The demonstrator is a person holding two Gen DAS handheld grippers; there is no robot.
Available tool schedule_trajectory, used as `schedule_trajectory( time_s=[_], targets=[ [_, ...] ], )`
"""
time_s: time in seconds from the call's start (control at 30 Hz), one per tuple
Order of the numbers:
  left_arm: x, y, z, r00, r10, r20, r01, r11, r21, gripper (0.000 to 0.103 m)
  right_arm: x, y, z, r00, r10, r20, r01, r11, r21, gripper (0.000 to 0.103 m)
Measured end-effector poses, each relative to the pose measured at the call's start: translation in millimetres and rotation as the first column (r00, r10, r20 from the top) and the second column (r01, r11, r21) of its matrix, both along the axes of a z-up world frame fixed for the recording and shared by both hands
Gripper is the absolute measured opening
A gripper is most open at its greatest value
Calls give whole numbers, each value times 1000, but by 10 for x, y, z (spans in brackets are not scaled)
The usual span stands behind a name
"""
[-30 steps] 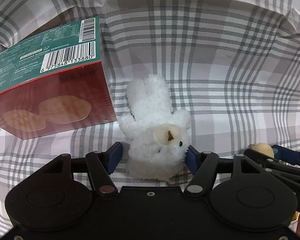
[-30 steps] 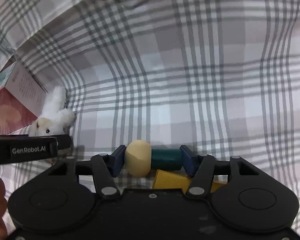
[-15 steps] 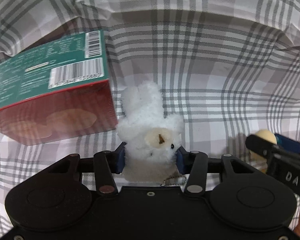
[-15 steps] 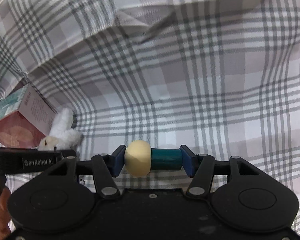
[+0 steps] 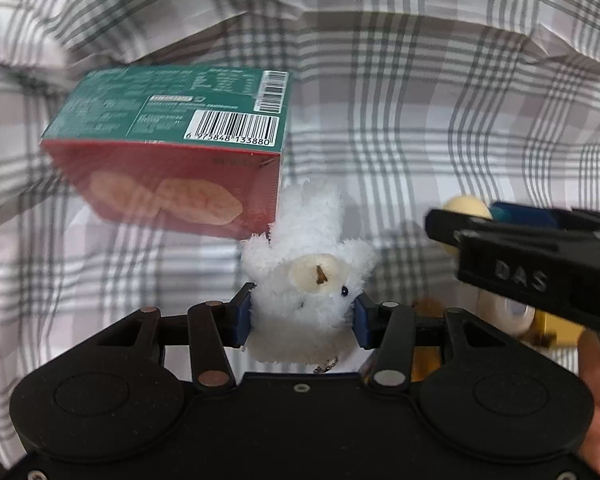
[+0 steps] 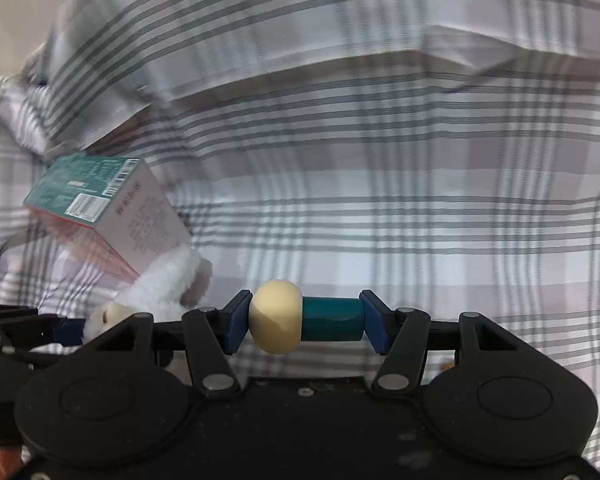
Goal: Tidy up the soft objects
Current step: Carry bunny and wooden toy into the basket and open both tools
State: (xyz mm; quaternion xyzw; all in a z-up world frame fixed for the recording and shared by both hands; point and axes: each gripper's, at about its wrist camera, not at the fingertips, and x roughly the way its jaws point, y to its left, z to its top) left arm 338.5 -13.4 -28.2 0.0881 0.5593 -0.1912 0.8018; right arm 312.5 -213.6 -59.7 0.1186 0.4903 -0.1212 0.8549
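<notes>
My left gripper (image 5: 303, 318) is shut on a white plush bunny (image 5: 306, 280) and holds it above the plaid cloth (image 5: 420, 128). The bunny's ears point away from me; it also shows in the right wrist view (image 6: 160, 288). My right gripper (image 6: 305, 322) is shut on a toy peg with a cream ball head (image 6: 276, 317) and a teal cylinder body (image 6: 332, 319), held sideways between the pads. The right gripper also shows at the right of the left wrist view (image 5: 540, 256).
A red and green snack box (image 5: 172, 160) lies on the cloth just behind and left of the bunny; it also shows in the right wrist view (image 6: 108, 208). A yellow block (image 5: 556, 330) lies below the right gripper. The cloth is rumpled at the back.
My left gripper closed on the bunny and lifted it off the cloth. My right gripper rose with the peg, away from the yellow block.
</notes>
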Motion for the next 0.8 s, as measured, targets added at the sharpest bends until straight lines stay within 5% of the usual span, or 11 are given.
schedule_trajectory(
  time_s=[0.8],
  targets=[
    [-900, 845, 119, 991, 121, 52, -121, 993, 4, 48, -182, 947, 46, 983, 184, -20, -184, 983, 16, 57]
  ],
)
